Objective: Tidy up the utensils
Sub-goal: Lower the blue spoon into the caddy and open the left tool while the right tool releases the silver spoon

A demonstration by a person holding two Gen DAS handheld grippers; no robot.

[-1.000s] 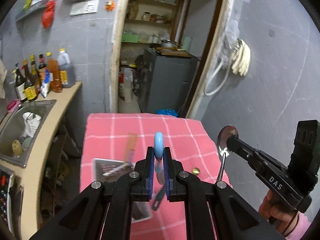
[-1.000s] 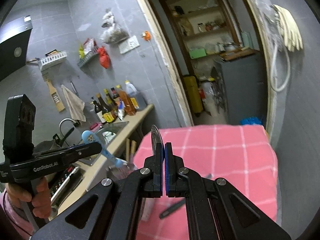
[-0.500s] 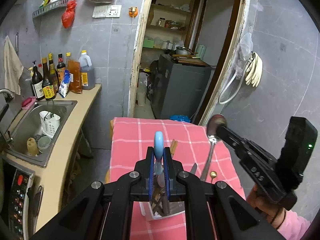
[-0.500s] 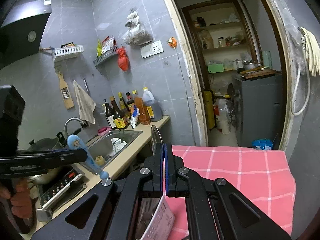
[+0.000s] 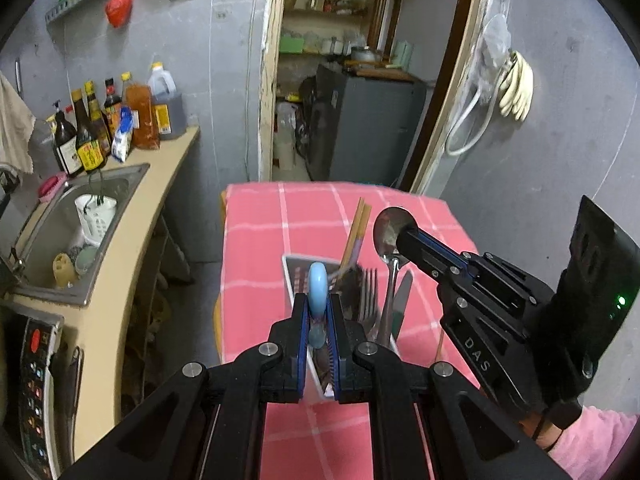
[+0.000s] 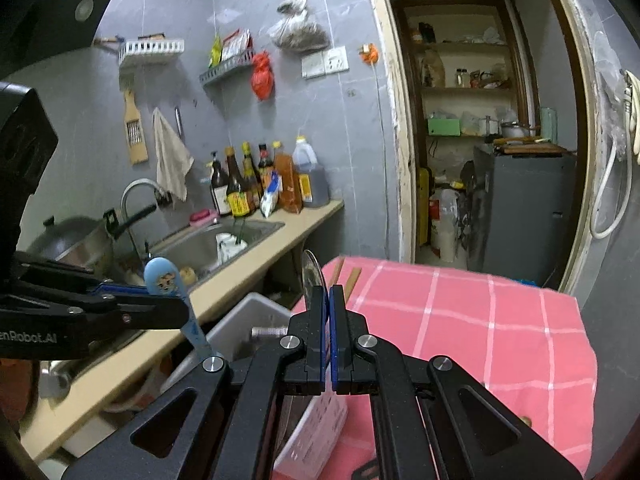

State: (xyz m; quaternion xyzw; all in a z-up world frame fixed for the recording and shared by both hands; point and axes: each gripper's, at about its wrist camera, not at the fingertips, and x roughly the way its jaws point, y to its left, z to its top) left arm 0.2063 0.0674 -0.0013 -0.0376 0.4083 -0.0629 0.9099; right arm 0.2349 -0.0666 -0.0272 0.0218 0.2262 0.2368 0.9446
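Note:
In the left wrist view my left gripper (image 5: pixel 318 304) is shut on a pale blue plastic spoon (image 5: pixel 319 286), bowl end up, just above a white utensil holder (image 5: pixel 294 266) on the pink checked tablecloth (image 5: pixel 256 240). Chopsticks (image 5: pixel 356 228), a fork (image 5: pixel 370 292) and a green-handled knife (image 5: pixel 402 296) stand in the holder. To the right, my right gripper (image 5: pixel 404 238) is shut on a metal spoon (image 5: pixel 386 228) whose handle hangs down beside the knife. The right wrist view shows the right gripper (image 6: pixel 329 292) with the metal spoon (image 6: pixel 311 276) edge-on, and the blue spoon (image 6: pixel 162 278) at left.
A counter (image 5: pixel 160 196) runs along the left with a sink (image 5: pixel 52 232), several bottles (image 5: pixel 120 124) and a cooker panel (image 5: pixel 34 380). Behind the table, a doorway opens onto a grey cabinet (image 5: pixel 360 120). The right wall is close. A pink sleeve (image 5: pixel 600 440) shows low right.
Both grippers have sunk and moved in toward the holder. It now lies right under the blue spoon, and the metal spoon's handle reaches down beside the fork and knife.

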